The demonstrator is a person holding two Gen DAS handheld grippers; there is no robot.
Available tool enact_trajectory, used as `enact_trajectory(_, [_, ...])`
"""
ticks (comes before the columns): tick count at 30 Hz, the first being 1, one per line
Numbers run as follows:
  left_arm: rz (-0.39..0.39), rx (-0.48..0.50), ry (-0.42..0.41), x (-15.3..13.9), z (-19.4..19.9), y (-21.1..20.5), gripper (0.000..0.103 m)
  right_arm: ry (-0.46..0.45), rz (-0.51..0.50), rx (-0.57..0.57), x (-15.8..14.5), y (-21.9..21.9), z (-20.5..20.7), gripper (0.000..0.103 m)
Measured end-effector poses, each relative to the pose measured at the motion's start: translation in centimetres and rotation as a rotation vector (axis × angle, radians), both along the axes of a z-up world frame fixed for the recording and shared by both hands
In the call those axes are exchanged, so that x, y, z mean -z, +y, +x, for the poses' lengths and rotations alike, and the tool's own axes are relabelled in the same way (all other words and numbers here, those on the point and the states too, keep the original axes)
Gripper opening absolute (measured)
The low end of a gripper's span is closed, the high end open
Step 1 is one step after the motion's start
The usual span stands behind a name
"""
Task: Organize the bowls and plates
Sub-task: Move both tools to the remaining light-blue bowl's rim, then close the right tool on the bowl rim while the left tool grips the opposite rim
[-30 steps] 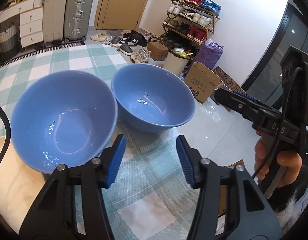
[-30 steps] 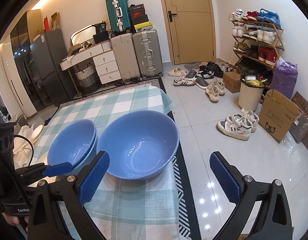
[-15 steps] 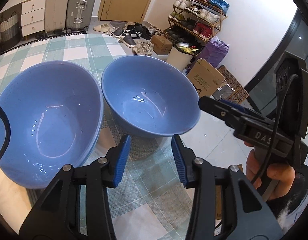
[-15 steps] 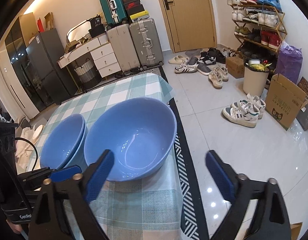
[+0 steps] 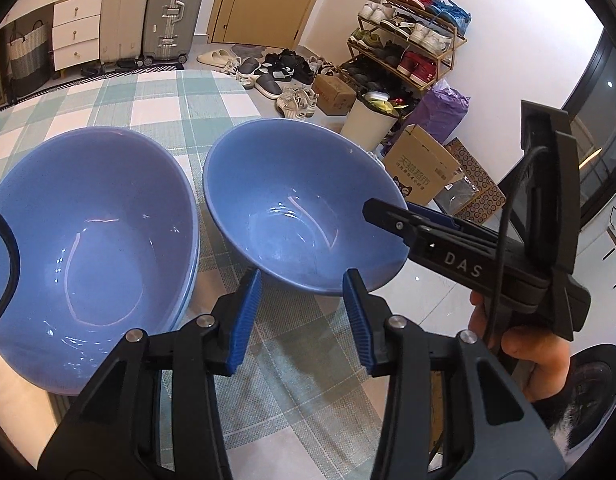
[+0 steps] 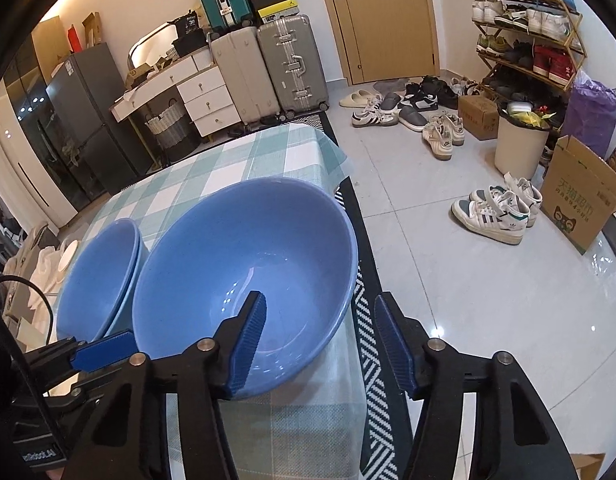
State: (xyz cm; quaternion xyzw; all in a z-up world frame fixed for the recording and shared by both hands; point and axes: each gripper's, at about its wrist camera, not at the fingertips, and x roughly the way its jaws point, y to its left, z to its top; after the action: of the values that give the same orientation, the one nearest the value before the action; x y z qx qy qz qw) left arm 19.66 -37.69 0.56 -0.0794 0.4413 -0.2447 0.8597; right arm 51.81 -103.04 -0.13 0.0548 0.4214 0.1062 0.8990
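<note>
Two blue bowls stand on a green-and-white checked tablecloth (image 5: 148,96). A nested stack (image 5: 92,240) is on the left and a single bowl (image 5: 300,208) beside it, close to the table's right edge. My right gripper (image 6: 319,300) straddles the near right rim of the single bowl (image 6: 244,264). One finger is inside the bowl and the other outside. Its jaws are closing, with gaps still showing at the pads. My left gripper (image 5: 302,292) is open and holds nothing, just short of that bowl's near wall. The stack (image 6: 100,276) shows at the left of the right wrist view.
The tablecloth (image 6: 248,156) ends just right of the single bowl, above a striped rug (image 6: 367,360) and tiled floor. Shoes (image 6: 495,212), a bin (image 6: 519,144), a cardboard box (image 6: 579,196), suitcases (image 6: 268,64) and a shoe rack (image 5: 411,48) lie beyond. White cloth (image 6: 48,272) lies left of the stack.
Both grippers have moved in and down toward the bowls. The right jaws have narrowed from wide open to straddle the single bowl's rim. The left jaws have narrowed slightly.
</note>
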Motion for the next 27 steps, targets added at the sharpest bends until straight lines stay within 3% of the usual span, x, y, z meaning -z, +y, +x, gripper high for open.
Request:
enact_trajectory(4, [0.0,-0.006,0.005,0.0,0.2,0.1,0.039,-0.011,-0.007,0.003,0.0,0.1,0.9,0.05])
enact_trajectory(6, [0.001,-0.003,0.003,0.1,0.1,0.2,0.039,-0.009,-0.021,0.008,0.2,0.1,1.2,0.037])
enact_trajectory(9, [0.006,0.005,-0.002,0.2,0.1,0.1,0.039,-0.007,-0.03,0.004,0.4,0.0,1.3,0.028])
enact_trajectory(17, [0.009,0.019,-0.017,0.3,-0.1,0.2,0.033,-0.035,-0.074,0.003,0.2,0.4,1.1,0.021])
enact_trajectory(27, [-0.02,0.012,0.02,0.4,0.2,0.5,0.038,-0.031,-0.075,-0.001,0.4,0.4,0.6,0.021])
